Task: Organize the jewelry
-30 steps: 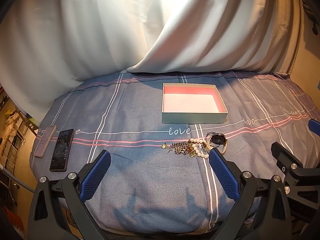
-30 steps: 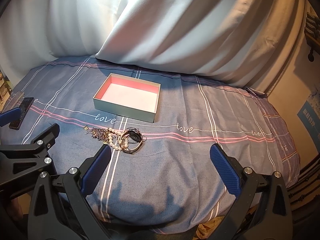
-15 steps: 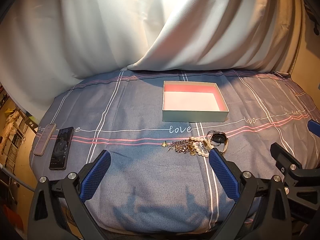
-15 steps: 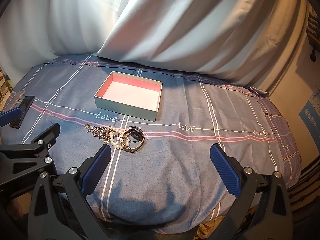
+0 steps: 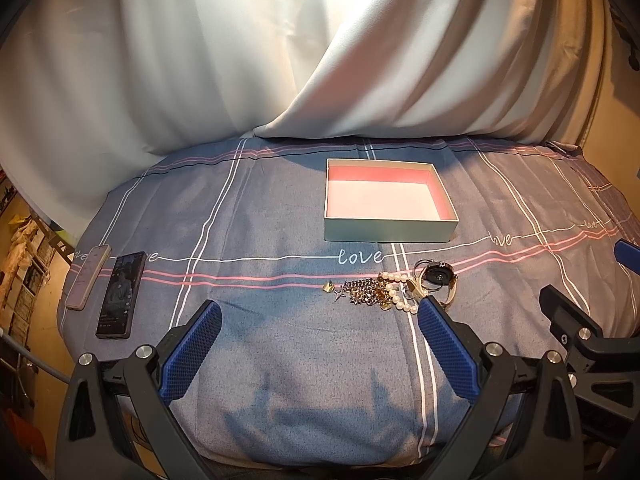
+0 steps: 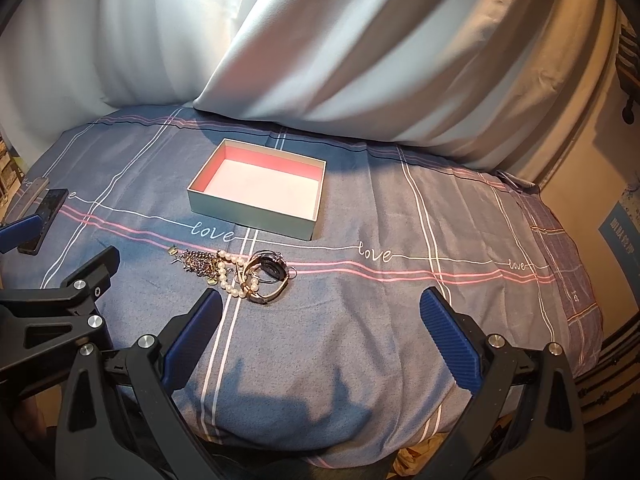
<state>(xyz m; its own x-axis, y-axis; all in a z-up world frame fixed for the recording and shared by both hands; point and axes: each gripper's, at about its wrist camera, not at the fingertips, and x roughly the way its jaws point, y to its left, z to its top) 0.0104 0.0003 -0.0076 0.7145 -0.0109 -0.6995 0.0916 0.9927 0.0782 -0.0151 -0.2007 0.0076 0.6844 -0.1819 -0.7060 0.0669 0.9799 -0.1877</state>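
A small heap of jewelry (image 5: 376,292) lies on the blue-grey bedsheet: a chain, a pearl bracelet (image 6: 230,276) and a dark-faced watch (image 5: 438,274) (image 6: 270,270). Behind it stands an open pale green box (image 5: 388,230) (image 6: 248,212) with a pink lining and nothing inside. My left gripper (image 5: 318,312) hovers open just in front of the heap, its right finger near the pearls. My right gripper (image 6: 320,308) is open too, to the right of the heap, with the watch near its left finger.
A dark phone (image 5: 120,294) (image 6: 44,220) and a pale remote-like bar (image 5: 86,276) lie at the bed's left edge. White curtains (image 5: 280,60) hang behind the bed. The sheet (image 6: 420,220) right of the box is bare. Each gripper's black frame shows in the other's view.
Both views have shifted slightly nearer the jewelry and box; the heap sits a touch closer to the fingers. Nothing has been gripped and both grippers stay open.
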